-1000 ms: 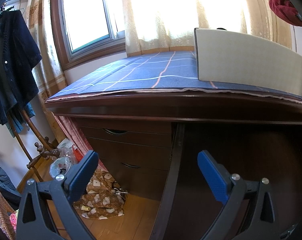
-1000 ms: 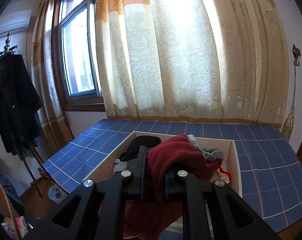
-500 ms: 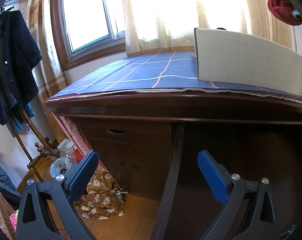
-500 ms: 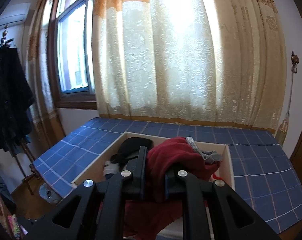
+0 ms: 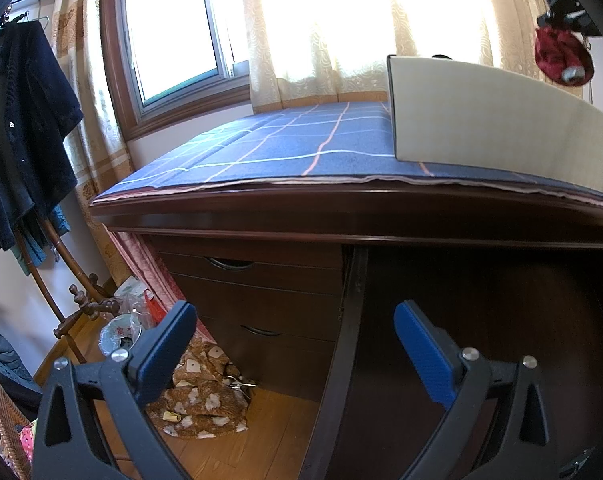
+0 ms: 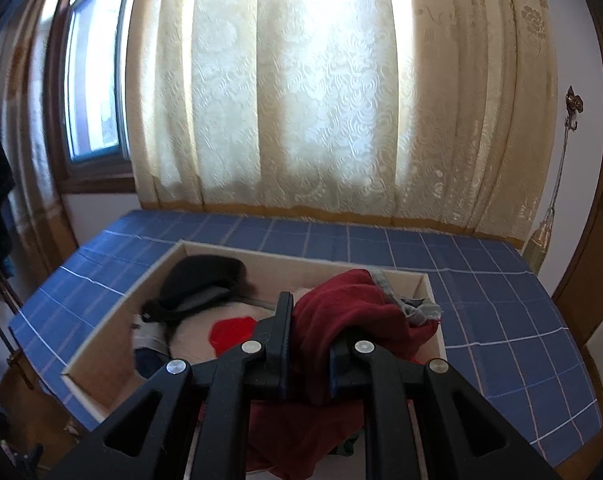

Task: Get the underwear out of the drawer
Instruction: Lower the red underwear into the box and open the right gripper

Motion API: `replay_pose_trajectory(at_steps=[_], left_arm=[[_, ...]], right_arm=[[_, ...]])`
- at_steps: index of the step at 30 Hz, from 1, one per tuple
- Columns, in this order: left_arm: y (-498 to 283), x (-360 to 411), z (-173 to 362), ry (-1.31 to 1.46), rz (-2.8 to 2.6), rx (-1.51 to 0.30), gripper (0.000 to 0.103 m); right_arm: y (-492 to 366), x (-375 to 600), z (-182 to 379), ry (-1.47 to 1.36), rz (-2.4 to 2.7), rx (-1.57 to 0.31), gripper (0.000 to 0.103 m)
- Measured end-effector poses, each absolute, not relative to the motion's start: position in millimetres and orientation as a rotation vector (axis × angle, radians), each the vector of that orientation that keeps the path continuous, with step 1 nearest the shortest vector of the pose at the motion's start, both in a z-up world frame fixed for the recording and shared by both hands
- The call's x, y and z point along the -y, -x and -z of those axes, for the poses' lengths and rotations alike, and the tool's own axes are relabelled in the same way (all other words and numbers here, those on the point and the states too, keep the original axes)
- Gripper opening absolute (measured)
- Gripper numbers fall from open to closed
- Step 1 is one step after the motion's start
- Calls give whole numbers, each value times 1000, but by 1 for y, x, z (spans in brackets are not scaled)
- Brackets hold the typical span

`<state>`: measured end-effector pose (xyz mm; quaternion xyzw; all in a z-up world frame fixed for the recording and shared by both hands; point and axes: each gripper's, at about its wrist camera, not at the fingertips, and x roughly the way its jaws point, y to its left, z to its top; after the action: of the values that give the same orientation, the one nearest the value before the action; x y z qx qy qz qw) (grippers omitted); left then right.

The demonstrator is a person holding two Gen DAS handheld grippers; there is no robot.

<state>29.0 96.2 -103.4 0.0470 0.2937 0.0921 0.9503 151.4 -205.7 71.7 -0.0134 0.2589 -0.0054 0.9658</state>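
A: Start big: what do you have in front of you?

B: You face one dark wooden desk (image 5: 341,208) under one blue checked cloth (image 5: 301,148); on it stands one pale open-topped drawer (image 6: 113,320), seen side-on from your left wrist as a blank wall (image 5: 481,128); behind hangs one cream curtain (image 6: 321,100) beside one window (image 5: 169,32)

A: And under the desk?

B: Two closed drawer fronts with curved handles (image 5: 229,265); on the floor one brown spotted cloth (image 5: 205,400); at the left, one coat stand (image 5: 77,300) with a dark garment (image 5: 17,128)

A: Inside the pale drawer?

B: One black item (image 6: 205,280) at the back left, a white piece with one red patch (image 6: 233,330), more clothes too jumbled to count

A: Your fingers?

B: Your left gripper (image 5: 295,344) stands wide open, blue pads (image 5: 421,354) holding nothing, touching nothing; your right gripper (image 6: 309,344) is nearly closed, pinching one dark red underwear (image 6: 353,316) with a grey waistband; the garment bulges over the fingers above the drawer's right end and hangs below them
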Motion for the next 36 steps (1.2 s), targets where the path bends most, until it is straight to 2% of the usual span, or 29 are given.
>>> replay_pose_trajectory(at_steps=[29,31,34,36], left_arm=[[-29,-96,105,-94,-185,-596,101],[-29,-96,105,-94,-185,-597,101],[-29,-96,105,-96,-185,-597,101],[-28,-96,105,-98,-185,-597,101]], right_arm=[[-205,179,4,89,25,-772,16],[-208,184,6,55,16,-795,19],[-208,188,7,29,9,-829,32],[-206,188,7,41,-4,-842,49]])
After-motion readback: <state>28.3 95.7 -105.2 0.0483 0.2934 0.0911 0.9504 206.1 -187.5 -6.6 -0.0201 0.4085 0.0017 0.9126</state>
